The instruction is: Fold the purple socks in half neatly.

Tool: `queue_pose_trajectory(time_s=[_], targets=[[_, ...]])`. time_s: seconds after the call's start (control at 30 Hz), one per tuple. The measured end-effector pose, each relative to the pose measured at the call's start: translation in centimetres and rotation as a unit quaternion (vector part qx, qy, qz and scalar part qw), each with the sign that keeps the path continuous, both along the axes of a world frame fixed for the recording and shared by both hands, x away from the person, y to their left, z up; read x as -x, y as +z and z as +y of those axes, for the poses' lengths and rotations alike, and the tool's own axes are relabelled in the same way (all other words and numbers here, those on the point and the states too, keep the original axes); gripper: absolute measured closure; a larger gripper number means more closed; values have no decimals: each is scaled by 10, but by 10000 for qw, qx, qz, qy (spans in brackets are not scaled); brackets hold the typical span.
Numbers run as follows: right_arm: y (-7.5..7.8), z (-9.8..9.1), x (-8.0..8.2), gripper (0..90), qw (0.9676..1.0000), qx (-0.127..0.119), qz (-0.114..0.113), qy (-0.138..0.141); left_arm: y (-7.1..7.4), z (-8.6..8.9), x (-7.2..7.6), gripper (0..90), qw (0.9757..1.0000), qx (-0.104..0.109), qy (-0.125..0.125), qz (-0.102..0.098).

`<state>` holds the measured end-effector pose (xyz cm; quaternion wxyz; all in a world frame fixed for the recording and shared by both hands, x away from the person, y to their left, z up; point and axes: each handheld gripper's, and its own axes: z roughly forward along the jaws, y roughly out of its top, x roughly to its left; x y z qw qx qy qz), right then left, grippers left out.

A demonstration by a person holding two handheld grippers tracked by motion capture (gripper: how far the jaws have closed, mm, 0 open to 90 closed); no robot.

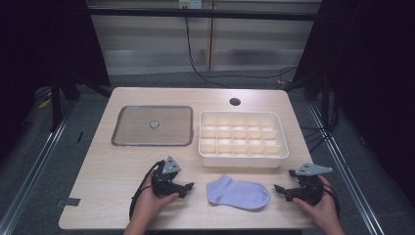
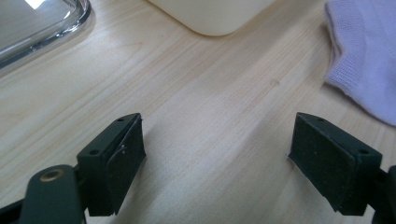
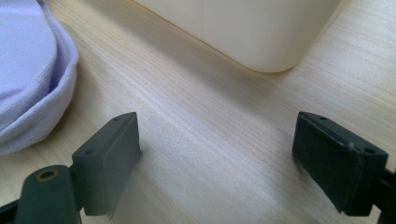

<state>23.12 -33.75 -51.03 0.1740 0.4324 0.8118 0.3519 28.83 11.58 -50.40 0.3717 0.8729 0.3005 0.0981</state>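
Currently one table (image 1: 107, 171), one clear lid (image 1: 152, 126) at 11 o'clock, one divided box (image 1: 243, 139) at 1 o'clock, one sock (image 1: 238, 193) at 6 o'clock. Sock lies flat between both grippers, long axis 9-to-3, cuff toward 9. Left gripper (image 1: 188, 186) is slightly nearer, sock at its 3 o'clock. Right gripper (image 1: 278, 188) has it at 9 o'clock. Both jaw pairs spread wide, holding nothing.

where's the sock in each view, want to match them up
High view: sock at bottom centre, flat on the table between the two grippers.
Left gripper view: right edge, upper part.
Right gripper view: left edge, upper part.
Shared landmark: the cream tray, whose rounded corner shows at the top of both gripper views.
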Motion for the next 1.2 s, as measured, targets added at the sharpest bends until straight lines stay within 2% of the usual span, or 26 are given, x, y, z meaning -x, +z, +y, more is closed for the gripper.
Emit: queue_pose_trajectory(time_s=[0.1,0.17,0.27,0.37,0.4,0.43,0.53,0.57,0.67,0.8,0.83,0.87,0.9,1.03,1.07,1.1,1.13,1.2], targets=[[0,0,1,163,10000,-6,-2,33,4,-4,1,205,9999,-23,-99,60],[1,-1,2,197,10000,-54,-3,39,8,-6,2,205,9998,103,-93,111],[5,-3,4,220,9999,-112,20,91,12,-7,3,205,9996,150,-104,237],[10,-4,7,261,9997,-216,-44,139,16,-10,5,213,9991,66,-171,376],[11,-4,8,270,9996,-239,-18,137,17,-10,5,220,9990,114,-170,406],[12,-3,9,290,9996,-218,9,167,18,-11,5,229,9986,180,-170,464],[13,-2,12,339,9994,-253,24,230,22,-14,5,236,9980,182,-115,598],[14,1,14,362,9991,-223,-5,360,24,-16,4,259,9975,194,-99,673],[15,2,16,397,9989,-216,28,414,25,-20,2,288,9959,235,-112,866],[16,4,20,448,9984,-280,23,494,30,-28,2,323,9950,195,-179,968],[16,6,22,471,9982,-289,42,522,31,-31,1,330,9945,237,-186,999],[15,8,26,523,9975,-205,59,671,32,-33,1,345,9943,217,-228,1018],[15,8,26,523,9975,-205,59,671,33,-36,1,353,9939,193,-259,1051],[15,14,33,618,9963,-109,104,850,33,-48,-2,367,9928,86,-344,1143],[15,16,36,684,9958,-90,178,891,33,-51,-3,388,9923,86,-416,1167],[15,16,36,684,9958,-90,178,891,33,-54,-4,388,9918,108,-432,1197],[14,17,38,728,9957,-15,258,888,33,-56,-5,412,9913,136,-453,1229],[14,17,40,755,9955,-37,279,904,33,-60,-5,436,9910,75,-467,1253]])
